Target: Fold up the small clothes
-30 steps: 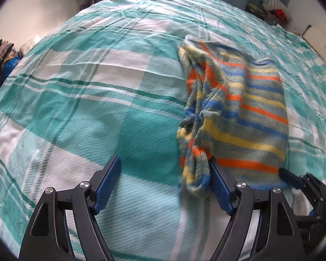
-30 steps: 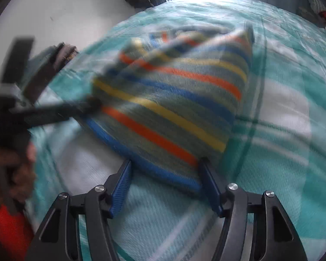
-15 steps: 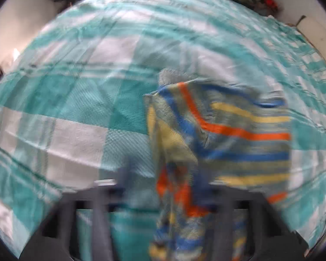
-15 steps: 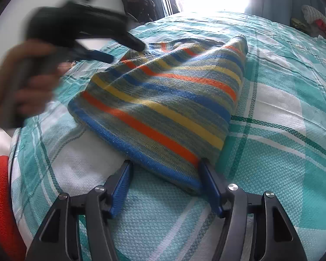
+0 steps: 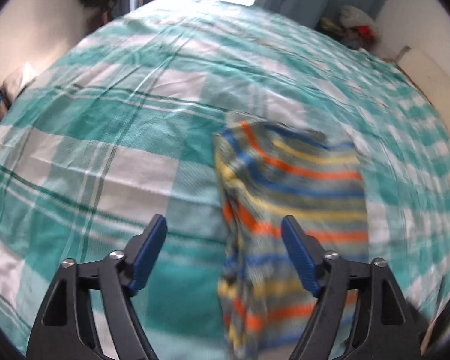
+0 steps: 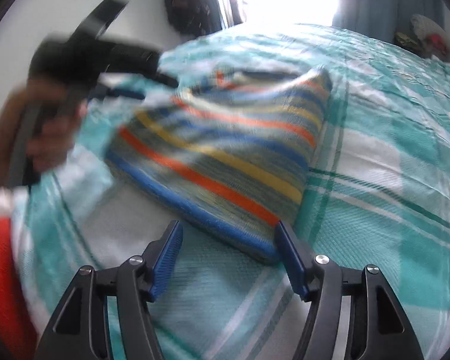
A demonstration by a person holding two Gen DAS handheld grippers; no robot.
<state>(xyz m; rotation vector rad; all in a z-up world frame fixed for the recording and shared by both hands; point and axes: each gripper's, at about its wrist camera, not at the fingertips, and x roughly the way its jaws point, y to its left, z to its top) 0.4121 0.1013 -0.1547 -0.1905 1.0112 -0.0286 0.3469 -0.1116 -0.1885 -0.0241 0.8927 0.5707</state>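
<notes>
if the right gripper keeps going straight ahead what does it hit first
Most likely the blue hem of the striped garment, lying on the bedspread just past the open right gripper; depth is unclear.

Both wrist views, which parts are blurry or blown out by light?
Left wrist view: the striped garment and plaid bedsheet smear with motion blur, the window overexposed. Right wrist view: the left gripper and its hand are blurred, the window glares white; the right gripper stays sharp.

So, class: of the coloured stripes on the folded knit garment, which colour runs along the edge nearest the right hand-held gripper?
The blue stripe. It forms the striped garment's near border, just ahead of the right hand-held gripper; orange and yellow lie farther in.
</notes>
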